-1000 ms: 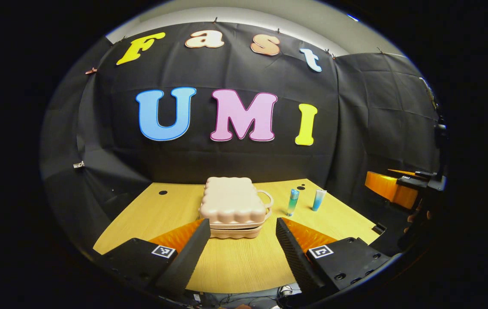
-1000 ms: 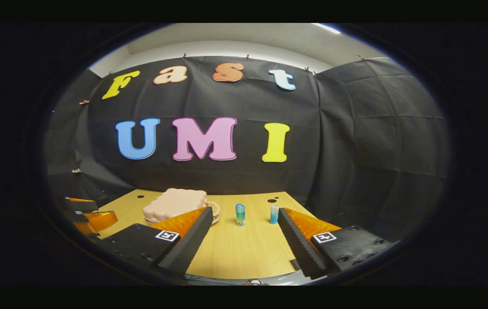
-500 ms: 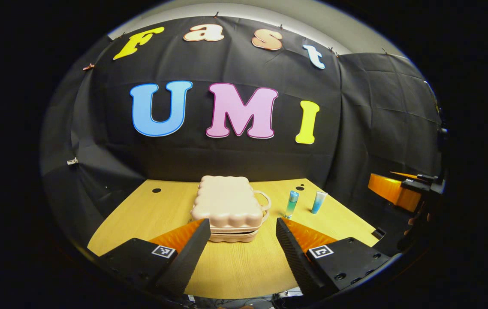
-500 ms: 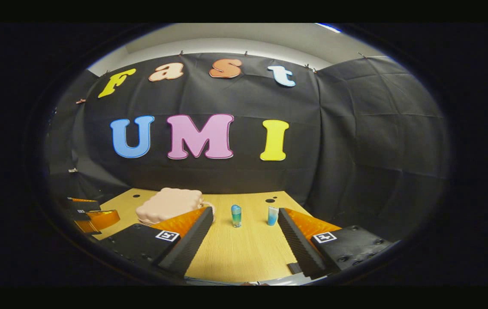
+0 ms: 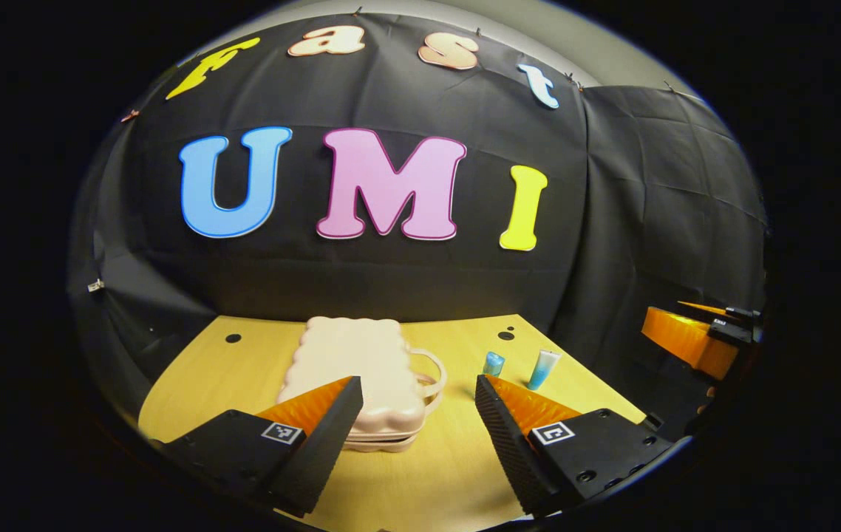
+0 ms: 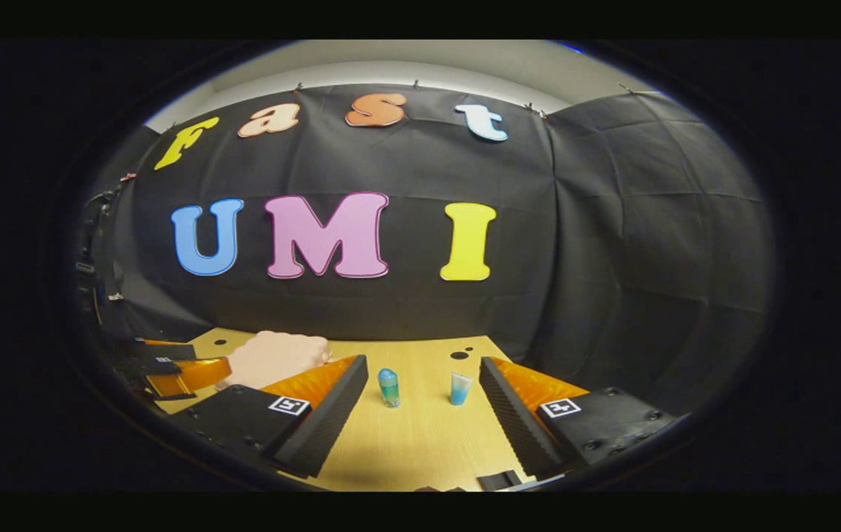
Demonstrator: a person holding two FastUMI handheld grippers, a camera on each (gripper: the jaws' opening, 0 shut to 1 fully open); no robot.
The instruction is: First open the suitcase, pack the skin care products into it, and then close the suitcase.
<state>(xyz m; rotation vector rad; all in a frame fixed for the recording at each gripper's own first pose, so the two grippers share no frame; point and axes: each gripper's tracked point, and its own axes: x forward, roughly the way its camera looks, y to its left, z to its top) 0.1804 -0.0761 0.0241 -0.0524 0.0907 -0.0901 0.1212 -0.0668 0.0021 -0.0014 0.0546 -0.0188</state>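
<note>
A closed pale pink suitcase (image 5: 361,362) with a scalloped lid lies flat on the wooden table (image 5: 243,362), its handle (image 5: 428,369) to the right. My left gripper (image 5: 414,391) is open just in front of it, nothing between its fingers. Two upright blue-green skin care products stand to the right of the case: a bottle (image 5: 493,363) and a tube (image 5: 542,369). In the right gripper view the bottle (image 6: 389,387) and tube (image 6: 459,387) stand ahead of my open right gripper (image 6: 423,373), and the suitcase (image 6: 273,358) lies at the left. The right gripper (image 5: 694,341) also shows at the far right of the left gripper view.
Black cloth walls close in the table (image 6: 420,436) at the back and sides. Small dark holes (image 5: 233,338) mark the tabletop near its rear. In the right gripper view the left gripper (image 6: 169,369) shows at the left edge, beside the suitcase.
Both grippers have moved forward over the table. The suitcase and the two products now sit lower and closer in each view. Both grippers stay open.
</note>
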